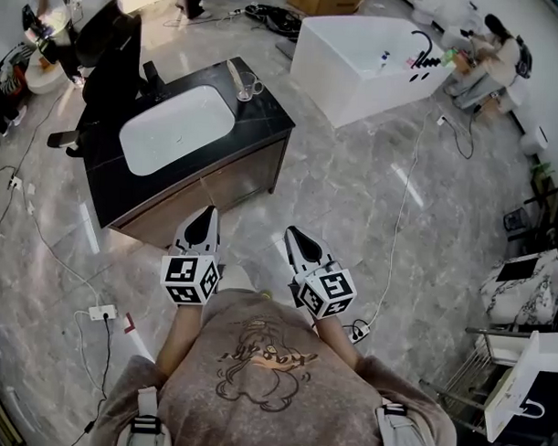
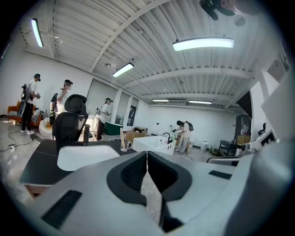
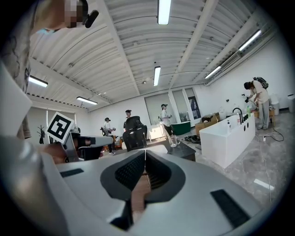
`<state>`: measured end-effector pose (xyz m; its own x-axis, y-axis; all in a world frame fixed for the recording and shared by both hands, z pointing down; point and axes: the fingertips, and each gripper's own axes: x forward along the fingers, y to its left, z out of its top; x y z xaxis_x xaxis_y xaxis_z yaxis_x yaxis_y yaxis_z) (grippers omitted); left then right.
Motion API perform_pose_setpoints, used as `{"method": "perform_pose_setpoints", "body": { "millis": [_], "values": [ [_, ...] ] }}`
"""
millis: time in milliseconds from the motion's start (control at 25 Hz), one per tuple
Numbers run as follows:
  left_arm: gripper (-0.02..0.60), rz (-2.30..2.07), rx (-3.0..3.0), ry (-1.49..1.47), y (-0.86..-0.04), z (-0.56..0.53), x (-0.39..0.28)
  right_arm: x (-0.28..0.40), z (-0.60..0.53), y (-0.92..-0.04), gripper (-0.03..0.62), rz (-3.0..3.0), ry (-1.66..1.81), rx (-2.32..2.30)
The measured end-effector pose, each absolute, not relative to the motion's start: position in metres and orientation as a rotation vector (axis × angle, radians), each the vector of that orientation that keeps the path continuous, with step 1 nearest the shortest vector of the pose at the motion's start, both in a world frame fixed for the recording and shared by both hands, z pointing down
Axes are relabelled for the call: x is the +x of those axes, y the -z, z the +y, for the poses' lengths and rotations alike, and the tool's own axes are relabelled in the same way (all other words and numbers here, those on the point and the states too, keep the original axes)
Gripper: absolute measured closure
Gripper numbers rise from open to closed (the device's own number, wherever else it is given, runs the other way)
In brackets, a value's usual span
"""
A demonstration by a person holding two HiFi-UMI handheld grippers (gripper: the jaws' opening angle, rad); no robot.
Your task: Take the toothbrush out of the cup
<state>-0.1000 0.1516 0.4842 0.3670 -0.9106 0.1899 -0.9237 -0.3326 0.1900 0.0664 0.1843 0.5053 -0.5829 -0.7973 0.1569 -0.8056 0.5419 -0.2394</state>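
A clear glass cup [image 1: 246,86] with a pale toothbrush [image 1: 236,74] standing in it sits at the far right corner of the black vanity top [image 1: 264,116], beside the white sink basin [image 1: 177,130]. My left gripper [image 1: 206,215] and right gripper [image 1: 291,234] are held side by side in front of the vanity, well short of the cup, both shut and empty. In the left gripper view the cup [image 2: 124,145] shows far ahead, above the shut gripper [image 2: 147,152]. The right gripper view has the cup [image 3: 174,140] ahead, right of the shut gripper [image 3: 145,151].
A black office chair [image 1: 116,61] stands behind the vanity, and a black faucet [image 1: 152,76] rises at the basin's back. A white bathtub [image 1: 367,51] is to the right. Cables and a power strip [image 1: 102,312] lie on the marble floor. People stand in the background.
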Motion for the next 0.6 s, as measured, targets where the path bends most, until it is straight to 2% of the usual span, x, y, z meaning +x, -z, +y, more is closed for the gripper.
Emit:
{"method": "perform_pose_setpoints", "body": {
  "millis": [600],
  "values": [
    [0.563, -1.656, 2.374, -0.061, -0.485, 0.102, -0.079, 0.099, 0.141, -0.516, 0.576, -2.714, -0.446, 1.441]
  ]
}}
